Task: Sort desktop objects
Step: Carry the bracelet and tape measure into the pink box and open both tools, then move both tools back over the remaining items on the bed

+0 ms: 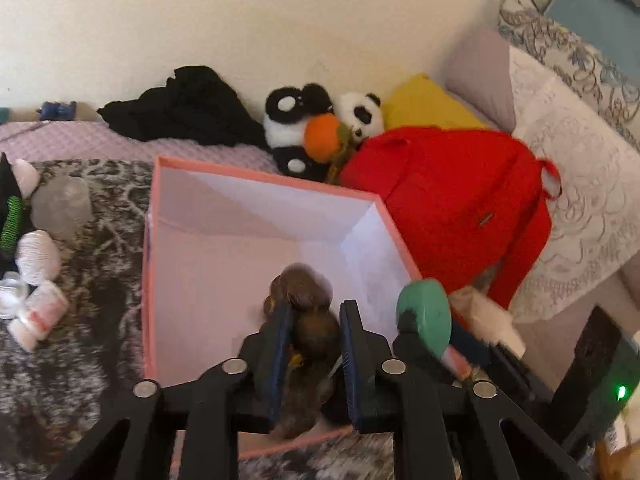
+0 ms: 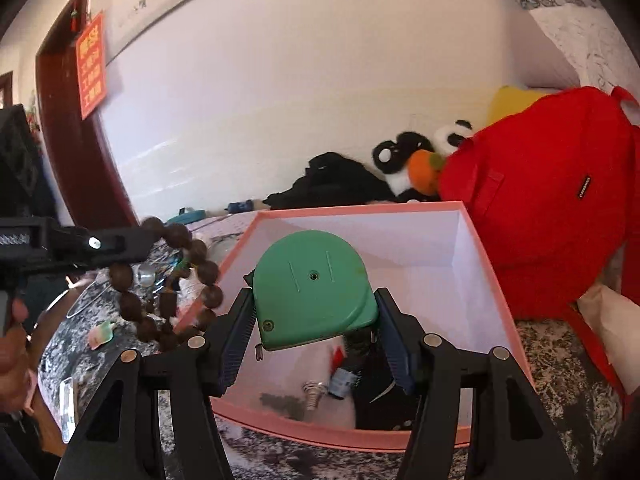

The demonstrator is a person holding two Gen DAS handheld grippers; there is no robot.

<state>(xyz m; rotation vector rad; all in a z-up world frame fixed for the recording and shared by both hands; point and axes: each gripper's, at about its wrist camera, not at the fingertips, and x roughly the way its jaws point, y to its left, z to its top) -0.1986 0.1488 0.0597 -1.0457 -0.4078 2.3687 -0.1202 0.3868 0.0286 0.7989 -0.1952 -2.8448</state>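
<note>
A pink box (image 1: 149,280) with a white inside stands open on the patterned cloth; it also shows in the right wrist view (image 2: 360,210). My left gripper (image 1: 316,312) is shut on a string of brown wooden beads (image 1: 304,288) and holds it above the box's near side; the bead bracelet (image 2: 200,272) hangs at the box's left edge in the right wrist view. My right gripper (image 2: 316,304) is shut on a green tape measure (image 2: 312,288) above the box; the tape measure (image 1: 426,316) shows at the box's right rim in the left wrist view. Small items (image 2: 340,380) lie on the box floor.
A red bag (image 1: 460,200) lies against the box's far right side, with a panda plush (image 1: 312,128) and black cloth (image 1: 188,108) behind. Small white bottles and packets (image 1: 38,280) lie left of the box. A wall runs behind.
</note>
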